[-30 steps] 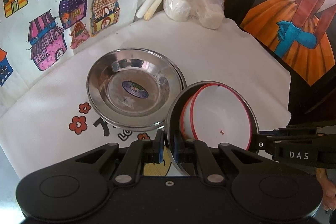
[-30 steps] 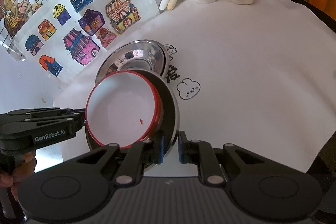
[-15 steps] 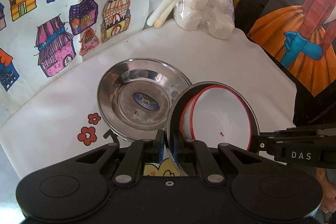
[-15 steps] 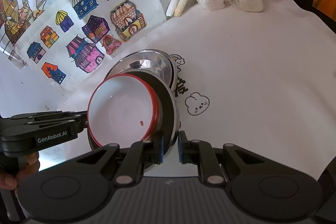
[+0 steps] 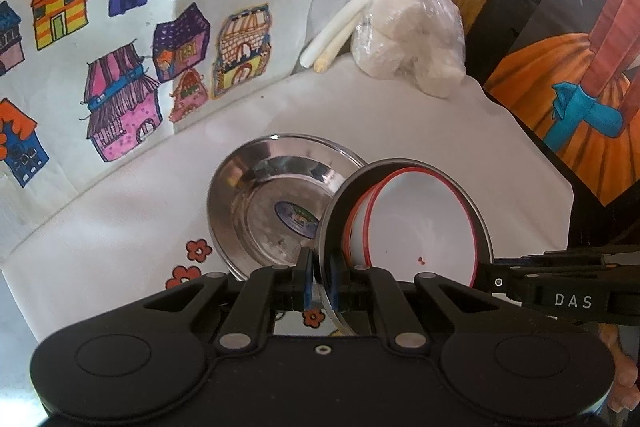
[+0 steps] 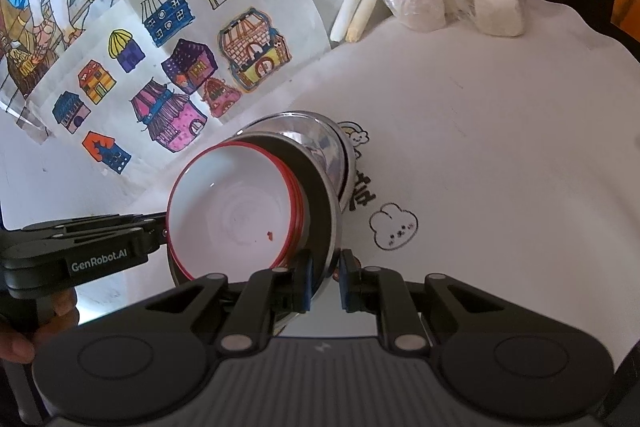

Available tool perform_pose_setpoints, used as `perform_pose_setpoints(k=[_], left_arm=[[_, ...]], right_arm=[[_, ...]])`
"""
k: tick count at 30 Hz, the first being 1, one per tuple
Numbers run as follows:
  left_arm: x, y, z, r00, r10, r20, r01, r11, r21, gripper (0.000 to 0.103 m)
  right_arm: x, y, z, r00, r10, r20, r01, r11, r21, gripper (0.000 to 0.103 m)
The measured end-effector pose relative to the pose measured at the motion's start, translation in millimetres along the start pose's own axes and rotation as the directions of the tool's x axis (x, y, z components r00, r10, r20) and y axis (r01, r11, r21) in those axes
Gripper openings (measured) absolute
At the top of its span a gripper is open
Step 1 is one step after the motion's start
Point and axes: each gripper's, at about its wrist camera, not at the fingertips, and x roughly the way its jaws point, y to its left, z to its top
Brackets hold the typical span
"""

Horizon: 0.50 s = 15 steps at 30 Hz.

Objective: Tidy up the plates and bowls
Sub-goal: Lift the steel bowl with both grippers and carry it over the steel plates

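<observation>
Left gripper [image 5: 319, 281]: pads pressed together on the near rim of a steel plate [image 5: 334, 223], which is carried tilted on edge. Nested in that plate are white bowls with red rims [image 5: 420, 223], at least two rims visible, the inner face showing a small red speck.

Right gripper [image 6: 325, 281]: its fingers straddle the opposite rim of the same steel plate [image 6: 320, 203]; a gap shows between the right pad and the plate edge, so whether the grip is firm cannot be told. From this side the white bowls with red rims [image 6: 236, 215] sit just ahead and left of the fingertips. The left gripper [image 6: 162, 233] enters from the left and meets the plate at its far edge.

A second steel plate [image 5: 272, 211] with a blue oval sticker in its centre lies flat on the white printed cloth [image 5: 400, 123], ahead and left of the left gripper, just behind the held stack and partly covered by it.

Farther ahead: a sheet of coloured house drawings [image 5: 132, 27], two white sticks [image 5: 352, 19], and a clear plastic bag of white lumps [image 5: 412, 39], all well apart from both grippers.
</observation>
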Motion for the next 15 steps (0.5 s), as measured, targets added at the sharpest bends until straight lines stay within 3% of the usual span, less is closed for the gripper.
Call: perform_pose_setpoints(k=[15], left_arm=[[13, 30, 18, 0.999, 0.037, 0.038, -0.034, 0.997, -0.068, 0.006]], right_arm=[[35, 10, 27, 0.999, 0.033, -0.014, -0.034, 0.999, -0.022, 0.015]])
